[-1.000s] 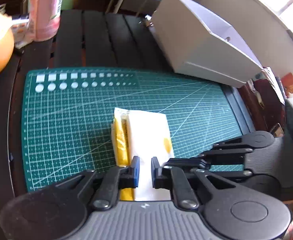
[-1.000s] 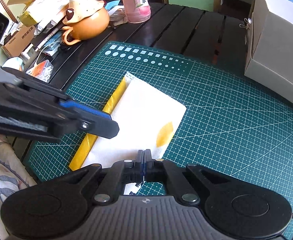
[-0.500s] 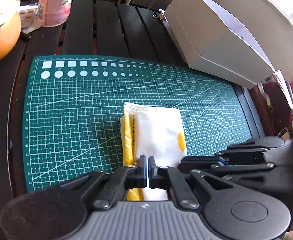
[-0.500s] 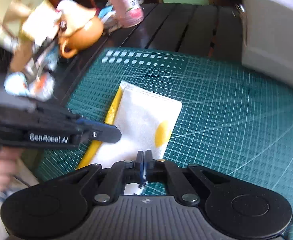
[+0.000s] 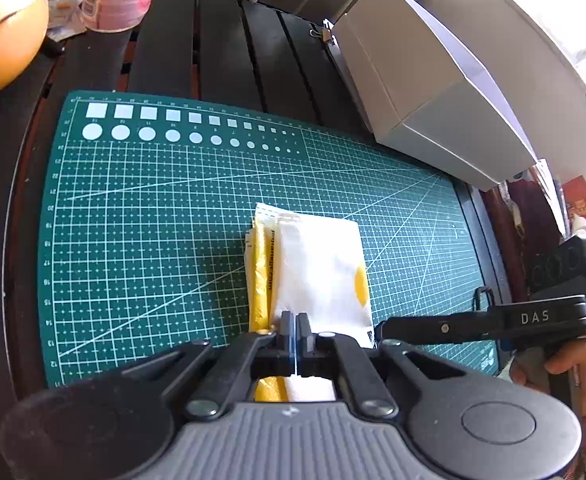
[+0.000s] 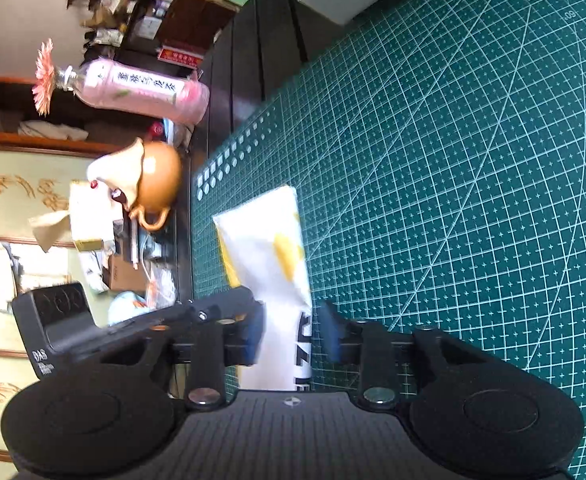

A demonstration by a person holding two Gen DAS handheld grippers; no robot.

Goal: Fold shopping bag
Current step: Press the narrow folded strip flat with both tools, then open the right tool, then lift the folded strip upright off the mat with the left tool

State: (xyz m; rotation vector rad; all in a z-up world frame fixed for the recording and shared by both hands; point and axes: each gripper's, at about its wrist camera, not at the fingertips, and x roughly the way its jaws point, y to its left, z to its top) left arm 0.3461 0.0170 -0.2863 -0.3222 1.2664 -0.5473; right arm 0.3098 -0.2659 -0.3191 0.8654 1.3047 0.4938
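The shopping bag (image 5: 317,272), thin, limp and slippery-looking, is lying folded at 6 o'clock on the cutting mat (image 5: 153,208); the left gripper (image 5: 295,334) is clenching its near edge while the right gripper (image 6: 291,334), jaws just opening, is straddling the 3 o'clock edge, likely the best place to grip.

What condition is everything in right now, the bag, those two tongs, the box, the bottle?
Shopping bag: folded into a flat packet, lying on the cutting mat.
Left tongs: shut on the bag's near edge.
Right tongs: rolled sideways, jaws just been opening, the bag's edge between them, pads apart from it.
White box: lid open.
Pink bottle: cap off, a flower in its neck.
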